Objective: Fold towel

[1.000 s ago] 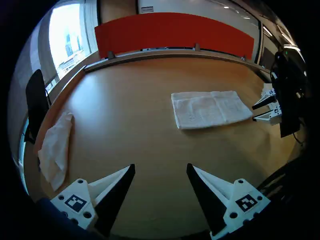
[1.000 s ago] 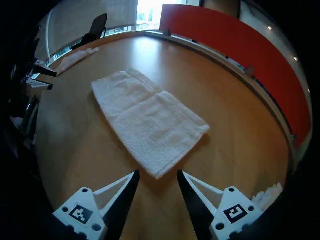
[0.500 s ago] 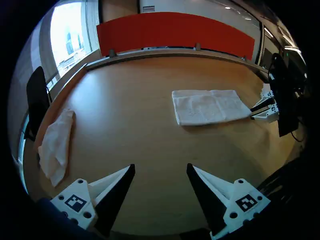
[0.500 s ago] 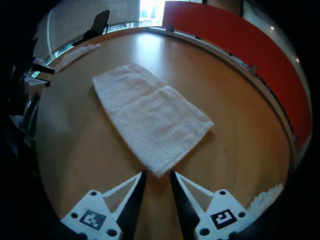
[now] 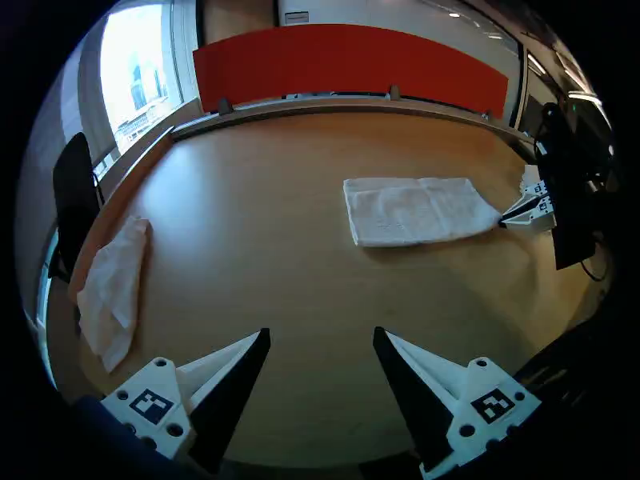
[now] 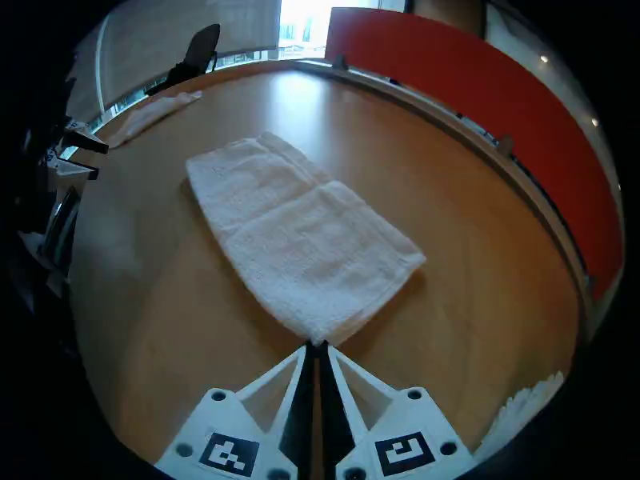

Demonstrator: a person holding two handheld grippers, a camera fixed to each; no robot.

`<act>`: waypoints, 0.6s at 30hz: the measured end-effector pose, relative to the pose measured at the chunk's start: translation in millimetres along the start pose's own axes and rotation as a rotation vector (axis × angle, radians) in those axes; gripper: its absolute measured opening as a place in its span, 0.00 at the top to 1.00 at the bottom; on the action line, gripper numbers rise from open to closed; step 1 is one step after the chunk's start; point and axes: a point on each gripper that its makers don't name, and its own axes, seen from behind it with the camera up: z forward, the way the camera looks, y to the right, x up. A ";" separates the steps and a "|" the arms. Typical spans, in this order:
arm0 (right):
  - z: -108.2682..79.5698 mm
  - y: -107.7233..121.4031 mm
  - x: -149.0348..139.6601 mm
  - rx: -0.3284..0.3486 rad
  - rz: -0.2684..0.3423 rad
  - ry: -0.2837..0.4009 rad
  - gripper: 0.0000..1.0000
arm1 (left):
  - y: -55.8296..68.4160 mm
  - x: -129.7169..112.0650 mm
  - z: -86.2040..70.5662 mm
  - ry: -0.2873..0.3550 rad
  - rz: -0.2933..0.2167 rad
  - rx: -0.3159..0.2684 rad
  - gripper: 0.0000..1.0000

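Observation:
A white folded towel (image 6: 300,236) lies flat on the wooden table (image 6: 448,240). My right gripper (image 6: 318,349) is shut on the towel's nearest corner, both fingers pressed together on the cloth. In the left gripper view the same towel (image 5: 416,210) lies at the right of the table, with the right gripper (image 5: 506,223) pinching its right corner. My left gripper (image 5: 320,340) stands open near the table's front edge, far from the towel, nothing between its fingers. It also shows at the far left of the right gripper view as the left gripper (image 6: 86,160).
A second crumpled white towel (image 5: 114,292) lies at the table's left edge, and shows far off as that towel (image 6: 152,112). A red divider panel (image 5: 344,64) runs along the back edge. A black chair (image 5: 72,200) stands by the window. More white cloth (image 6: 524,400) sits at lower right.
My right gripper has moved forward and shut on the towel's near corner; its fingers were apart a second ago. The left gripper has stayed open and nearly still.

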 end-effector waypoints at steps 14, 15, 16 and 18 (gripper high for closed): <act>-22.3 14.9 31.6 -0.072 -0.060 0.059 0.97 | -2.6 3.6 -1.4 0.008 0.005 0.001 0.04; -24.6 16.6 33.1 -0.078 -0.064 0.062 0.97 | -2.9 4.0 -1.6 0.009 0.006 0.002 0.04; -27.8 18.2 34.6 -0.083 -0.068 0.064 0.97 | -3.1 4.3 -1.9 0.010 0.006 0.002 0.04; -33.4 21.0 37.3 -0.092 -0.075 0.068 0.97 | -3.6 5.0 -2.4 0.011 0.007 0.002 0.04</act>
